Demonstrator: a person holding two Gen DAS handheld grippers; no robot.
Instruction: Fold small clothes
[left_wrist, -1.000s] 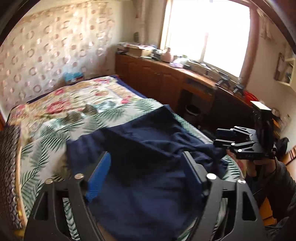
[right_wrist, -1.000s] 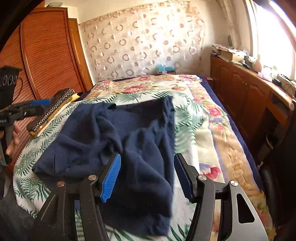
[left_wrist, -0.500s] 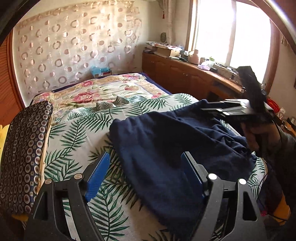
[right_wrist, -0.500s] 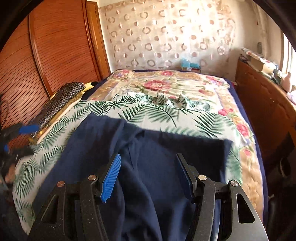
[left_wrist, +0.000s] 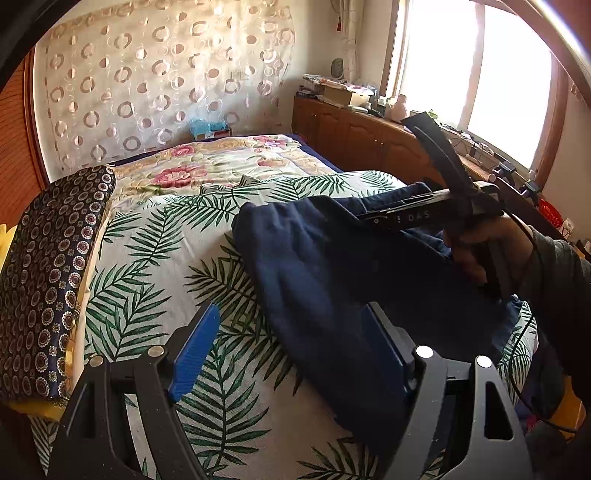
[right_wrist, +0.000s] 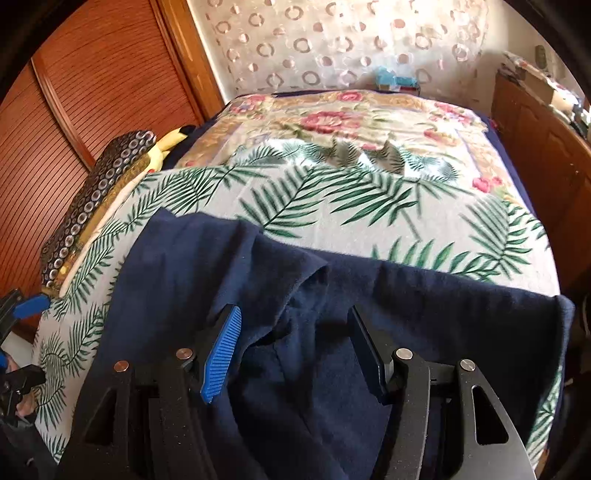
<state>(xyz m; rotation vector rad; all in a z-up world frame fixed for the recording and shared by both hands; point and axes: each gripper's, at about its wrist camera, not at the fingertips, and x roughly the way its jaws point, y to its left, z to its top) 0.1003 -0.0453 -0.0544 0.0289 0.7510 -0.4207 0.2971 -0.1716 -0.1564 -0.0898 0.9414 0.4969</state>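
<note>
A crumpled navy garment lies on the palm-leaf sheet near the bed's foot. In the right wrist view the garment spreads across the near edge, with a rumpled fold in its middle. My left gripper is open, low over the garment's left edge, one blue pad over the sheet and the other over the cloth. My right gripper is open just above the fold, and its pads press nothing. From the left wrist view the right gripper hovers over the garment's far side, held by a hand.
A dark patterned cushion lies along the bed's left side. A floral quilt covers the far half. A wooden cabinet runs under the window on the right, and a slatted wardrobe stands on the left.
My right gripper has swept sideways to the bed's near edge and now sits over the garment's middle. My left gripper has shifted to the garment's left edge and sunk lower. Both stayed open.
</note>
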